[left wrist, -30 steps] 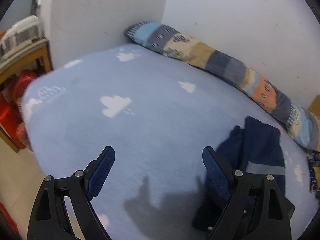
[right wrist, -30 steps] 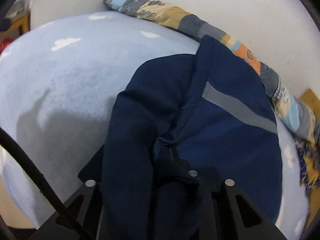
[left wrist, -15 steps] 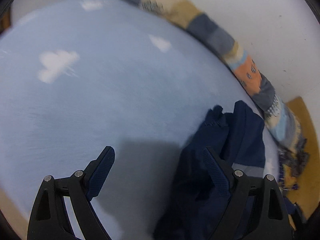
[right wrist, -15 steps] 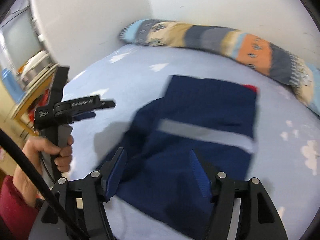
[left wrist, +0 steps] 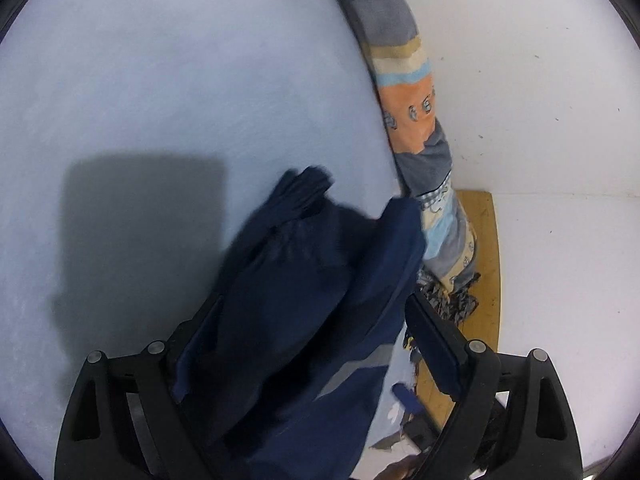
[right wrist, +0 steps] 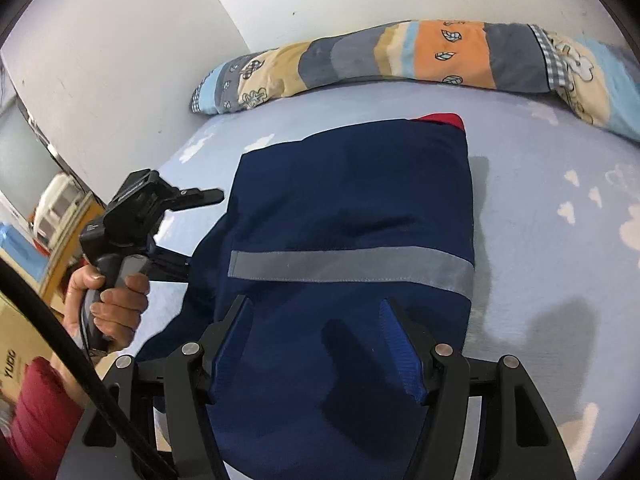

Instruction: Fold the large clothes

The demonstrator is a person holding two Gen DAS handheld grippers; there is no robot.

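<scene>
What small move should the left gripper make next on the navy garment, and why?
Probably close the left gripper on the loose fabric bunched between its open fingers: that part spills off the otherwise flat navy blue garment with the grey stripe, while the right gripper hovers open.

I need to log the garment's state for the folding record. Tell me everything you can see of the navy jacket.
The navy jacket is dark blue woven cloth with a grey band across it and a sliver of red at its far edge. It lies on the light blue cloud-print sheet, its main panel flat and roughly rectangular. Its left side is bunched into loose folds lying between the spread fingers of the left gripper. The right gripper hovers open above it.
</scene>
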